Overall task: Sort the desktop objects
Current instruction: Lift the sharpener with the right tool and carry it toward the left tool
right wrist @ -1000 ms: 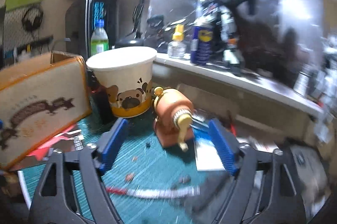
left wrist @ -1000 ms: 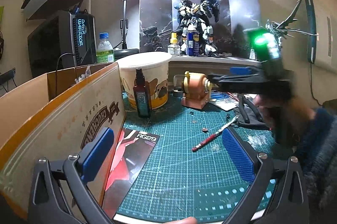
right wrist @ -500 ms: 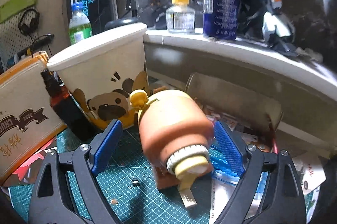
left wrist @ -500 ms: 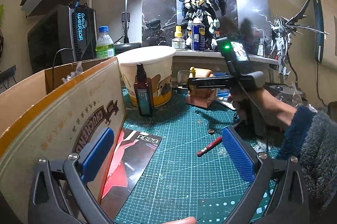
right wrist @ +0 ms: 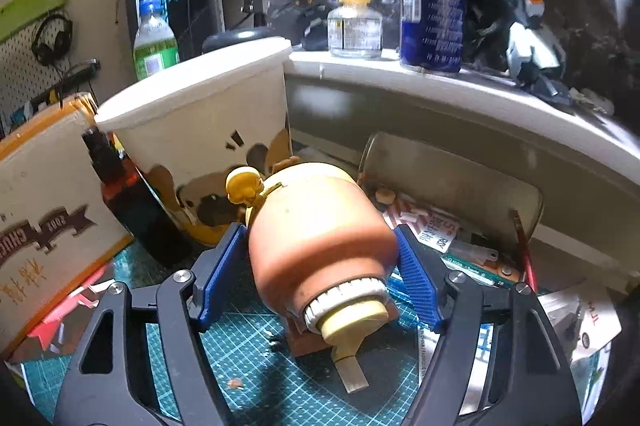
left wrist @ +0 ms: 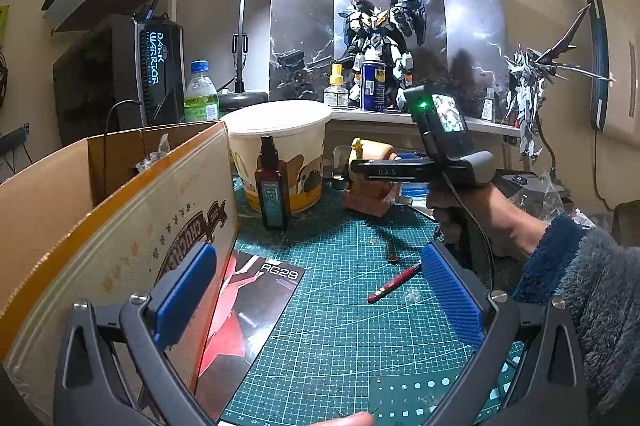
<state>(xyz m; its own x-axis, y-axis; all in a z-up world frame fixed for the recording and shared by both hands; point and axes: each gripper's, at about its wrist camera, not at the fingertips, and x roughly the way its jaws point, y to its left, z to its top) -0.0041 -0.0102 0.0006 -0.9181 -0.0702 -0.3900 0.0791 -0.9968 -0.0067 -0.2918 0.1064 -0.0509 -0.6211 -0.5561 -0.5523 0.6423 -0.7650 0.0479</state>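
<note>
Progress: early, by the look of it. The red pen, dark spray bottle and booklet all lie loose on the cutting mat.
Sharpener: the orange pencil sharpener stands on the mat at 12 o'clock from the right gripper.
Right gripper: narrowed, pads flanking the body and apparently touching it (firm grip unclear).
Left gripper: the left gripper gapes wide, empty, beside the cardboard box at 9 o'clock.

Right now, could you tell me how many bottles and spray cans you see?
4: dark spray bottle by the bucket, green-labelled bottle behind the box, yellow-capped bottle and WD-40 can on the shelf. Others may be hidden.
</note>
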